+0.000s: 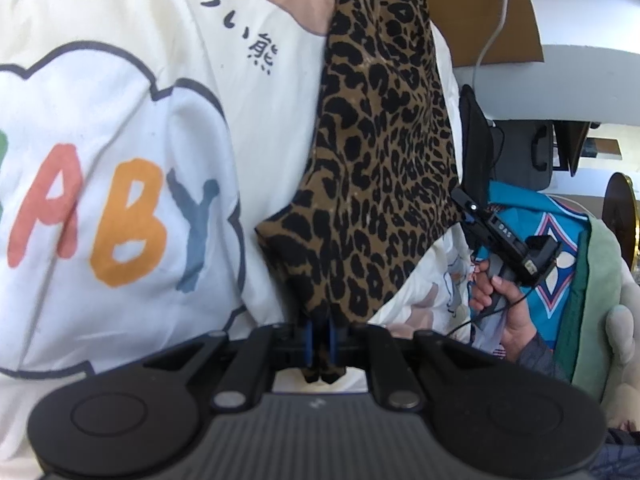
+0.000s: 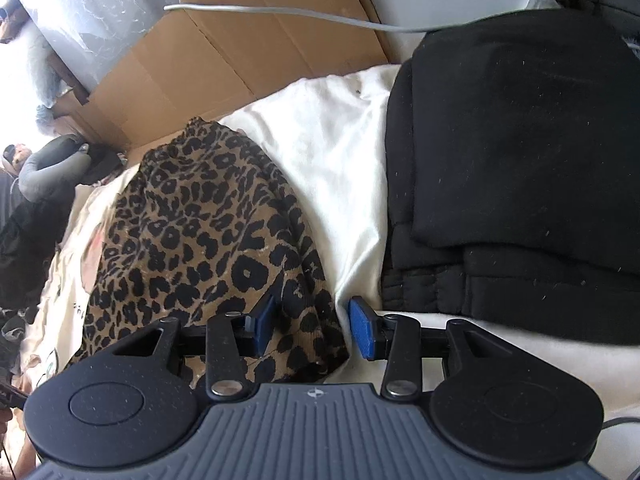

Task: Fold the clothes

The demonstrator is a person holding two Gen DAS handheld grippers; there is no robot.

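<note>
A leopard-print garment (image 1: 376, 152) hangs in front of a white shirt (image 1: 120, 128) printed with coloured letters. My left gripper (image 1: 321, 340) is shut on the garment's lower edge, and cloth pokes out below its blue pads. In the right wrist view the same leopard-print garment (image 2: 200, 232) lies bunched on white fabric (image 2: 340, 152). My right gripper (image 2: 316, 326) is open, with a fold of the garment between its blue fingers (image 2: 362, 332). The right gripper also shows in the left wrist view, held by a hand (image 1: 500, 280).
Folded black clothes (image 2: 520, 152) lie stacked to the right on the white fabric. A flattened cardboard box (image 2: 240, 56) and a grey cable (image 2: 280, 12) sit behind. Teal patterned cloth (image 1: 560, 248) and a green cushion (image 1: 596, 312) are at the right.
</note>
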